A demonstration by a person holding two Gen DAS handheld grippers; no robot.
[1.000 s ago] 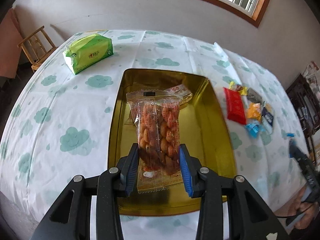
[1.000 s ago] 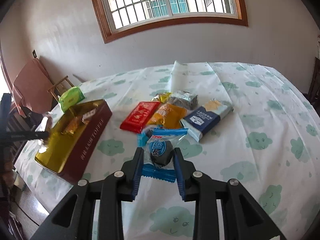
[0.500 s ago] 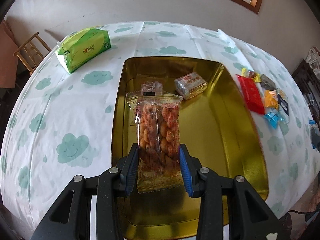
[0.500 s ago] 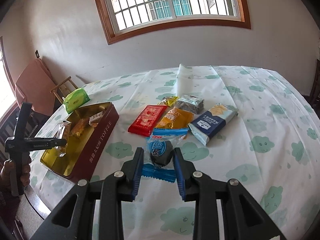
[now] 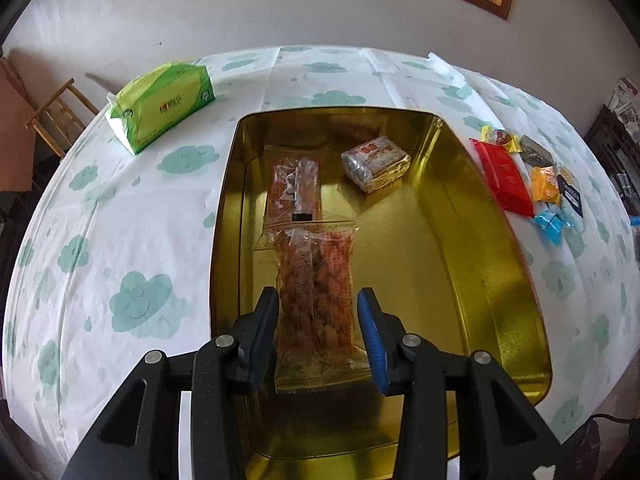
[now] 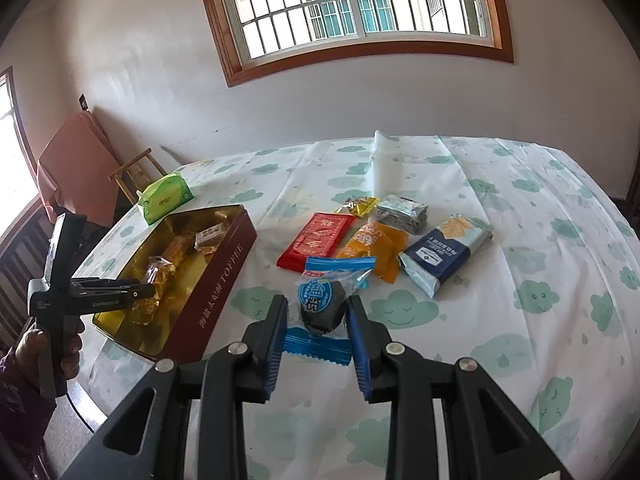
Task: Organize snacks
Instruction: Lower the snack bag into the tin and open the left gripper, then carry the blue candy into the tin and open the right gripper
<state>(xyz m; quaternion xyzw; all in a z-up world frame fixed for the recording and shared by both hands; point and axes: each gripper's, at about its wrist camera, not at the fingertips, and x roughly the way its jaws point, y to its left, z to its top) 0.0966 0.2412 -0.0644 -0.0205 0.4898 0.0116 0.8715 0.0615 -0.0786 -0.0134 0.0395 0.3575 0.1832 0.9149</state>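
Note:
A clear packet of orange twisted snacks (image 5: 316, 280) stands between the blue pads of my left gripper (image 5: 316, 300), low inside the gold tin (image 5: 500, 280). The jaws are opening, and the pads still touch the packet's sides. Another twist packet (image 5: 296, 184) and a silver-and-red packet (image 5: 376, 164) lie on the tin's floor. In the right wrist view the left gripper (image 6: 140, 290) reaches over the maroon tin (image 6: 220, 292). My right gripper (image 6: 317, 308) is shut on a blue-wrapped dark cake (image 6: 320, 292), held above the tablecloth.
Loose snacks lie right of the tin: a red packet (image 6: 320, 240), an orange one (image 6: 372, 248), a navy cracker pack (image 6: 440, 252), a silver pack (image 6: 402, 208). A green tissue pack (image 6: 166, 198) sits beyond the tin. A wooden chair (image 6: 136, 168) stands off the table's left edge.
My left gripper has sunk into the tin with the twist packet, and its jaws stand slightly wider. The right gripper has drifted a little, still gripping the blue-wrapped cake.

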